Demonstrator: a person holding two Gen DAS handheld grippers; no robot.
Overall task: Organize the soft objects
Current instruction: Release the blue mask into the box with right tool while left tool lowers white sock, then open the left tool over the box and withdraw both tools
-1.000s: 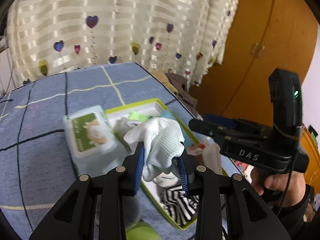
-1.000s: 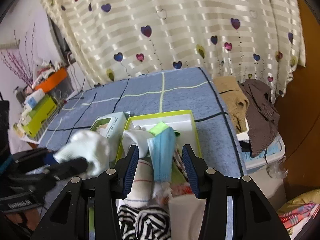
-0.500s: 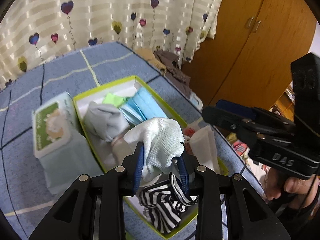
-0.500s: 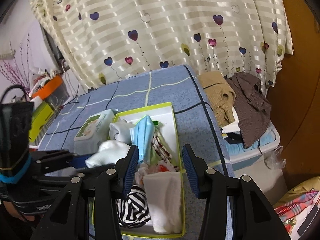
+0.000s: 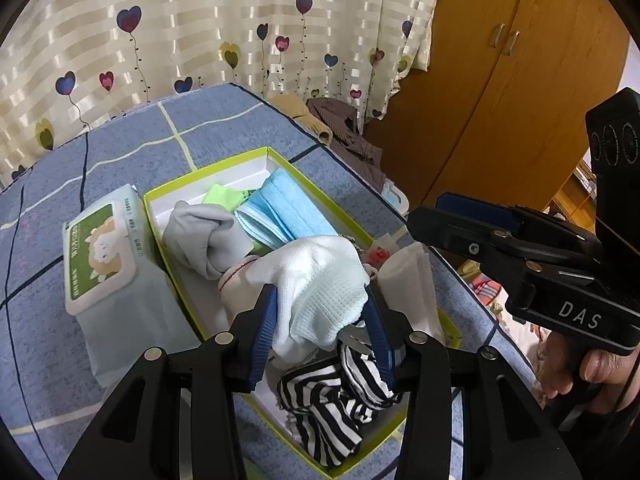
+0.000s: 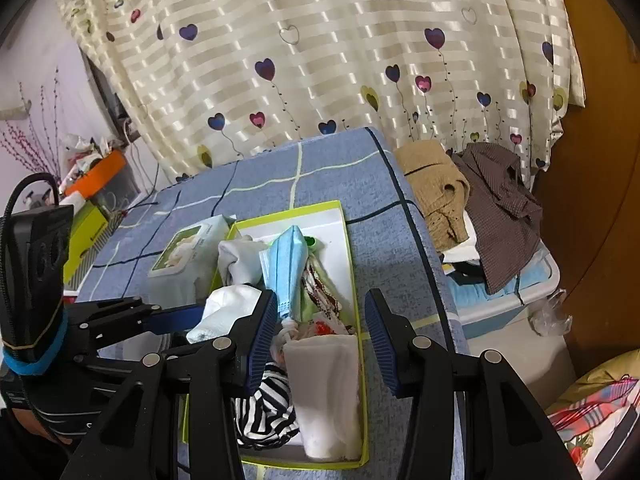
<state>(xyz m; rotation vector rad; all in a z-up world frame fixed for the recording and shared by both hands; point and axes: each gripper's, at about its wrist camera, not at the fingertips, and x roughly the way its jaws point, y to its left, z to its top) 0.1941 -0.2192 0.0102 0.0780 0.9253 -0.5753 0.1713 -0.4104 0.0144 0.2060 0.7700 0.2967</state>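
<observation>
My left gripper (image 5: 320,332) is shut on a white knit glove (image 5: 320,276) and holds it over the middle of a yellow-green box (image 5: 158,224). The box holds a blue face mask (image 5: 280,208), a grey sock (image 5: 204,232), a black-and-white striped cloth (image 5: 336,404) and a white folded cloth (image 5: 412,280). My right gripper (image 6: 322,332) is open and empty above the box's near right part (image 6: 362,364); it shows at the right in the left wrist view (image 5: 472,232). The glove (image 6: 228,308) and left gripper (image 6: 176,316) show at the left in the right wrist view.
A pack of wet wipes (image 5: 104,248) lies against the box's left side on the blue checked table cover (image 5: 200,128). Brown clothes (image 6: 472,196) lie on a bin past the table's right edge. A wooden wardrobe (image 5: 520,80) stands right; a heart-patterned curtain (image 6: 320,60) hangs behind.
My left gripper has carried the glove forward over the box and lower towards its contents. My right gripper has pulled back and up from the box, empty.
</observation>
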